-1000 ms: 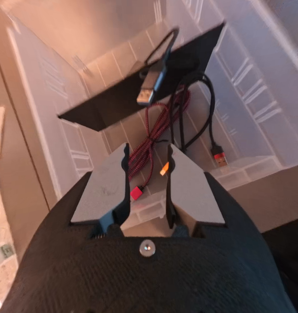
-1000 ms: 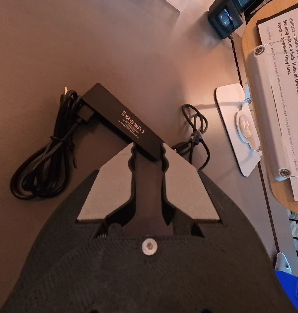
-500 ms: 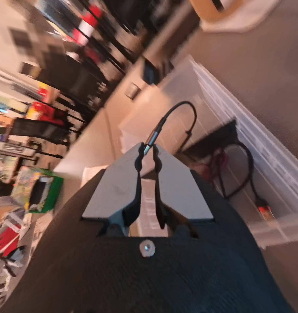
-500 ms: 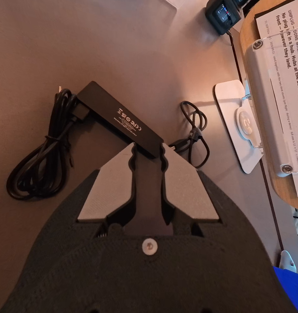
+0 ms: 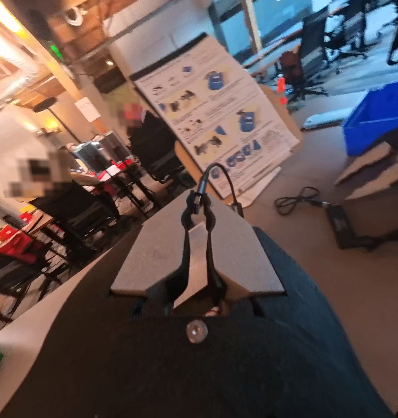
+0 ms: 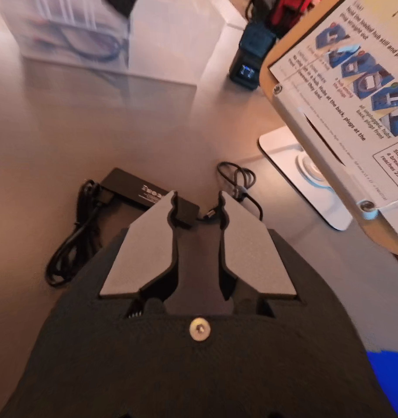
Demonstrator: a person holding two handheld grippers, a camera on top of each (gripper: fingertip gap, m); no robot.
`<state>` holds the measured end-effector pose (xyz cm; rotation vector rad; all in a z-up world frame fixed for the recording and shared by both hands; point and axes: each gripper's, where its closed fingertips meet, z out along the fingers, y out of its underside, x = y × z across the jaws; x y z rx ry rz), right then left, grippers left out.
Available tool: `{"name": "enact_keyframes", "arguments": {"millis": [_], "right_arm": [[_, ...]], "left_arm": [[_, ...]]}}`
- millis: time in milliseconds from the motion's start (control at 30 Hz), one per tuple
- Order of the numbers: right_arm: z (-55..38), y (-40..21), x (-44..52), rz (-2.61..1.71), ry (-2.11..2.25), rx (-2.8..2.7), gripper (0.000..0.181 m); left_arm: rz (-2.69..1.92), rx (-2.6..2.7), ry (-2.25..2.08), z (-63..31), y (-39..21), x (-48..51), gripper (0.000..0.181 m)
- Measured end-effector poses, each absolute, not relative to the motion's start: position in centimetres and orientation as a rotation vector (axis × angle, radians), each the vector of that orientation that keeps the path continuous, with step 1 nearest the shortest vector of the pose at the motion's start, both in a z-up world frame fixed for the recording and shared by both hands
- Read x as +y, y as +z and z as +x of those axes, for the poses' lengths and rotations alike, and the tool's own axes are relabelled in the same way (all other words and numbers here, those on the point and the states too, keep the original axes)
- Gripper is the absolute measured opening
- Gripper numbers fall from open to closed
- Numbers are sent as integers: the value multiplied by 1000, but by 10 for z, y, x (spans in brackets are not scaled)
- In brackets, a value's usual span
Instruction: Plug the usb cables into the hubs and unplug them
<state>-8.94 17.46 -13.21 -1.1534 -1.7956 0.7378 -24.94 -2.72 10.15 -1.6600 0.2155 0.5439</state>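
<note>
USB plug [image 5: 197,199] pinched at tips of my left claw [image 5: 197,204], short black cable [image 5: 225,178] arching forward and down from it. Black hub [image 6: 139,192] lies on surface [image 6: 80,126] just ahead of my right claw [image 6: 197,203], partly behind its left finger; jaws stand apart, empty. Bundled cable [image 6: 237,178] just ahead-right. Judgement: carry plug to hub, pin hub with right claw first, align plug square to port, push straight, no twisting.
</note>
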Motion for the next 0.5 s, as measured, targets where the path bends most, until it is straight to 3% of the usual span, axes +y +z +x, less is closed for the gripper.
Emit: {"name": "enact_keyframes", "arguments": {"millis": [67,200,500], "right_arm": [[-89,-127,168,-1156,842,-1790,39],[-88,-130,179,-1207,815,-1762,37],[-88,-127,181,-1201,805,-1748,34]], "left_arm": [[-1698,285,531,-228,86,-9,5],[-1753,318,616,-229,69,1,6],[-1580,76,767,-305,121,-24,5]]}}
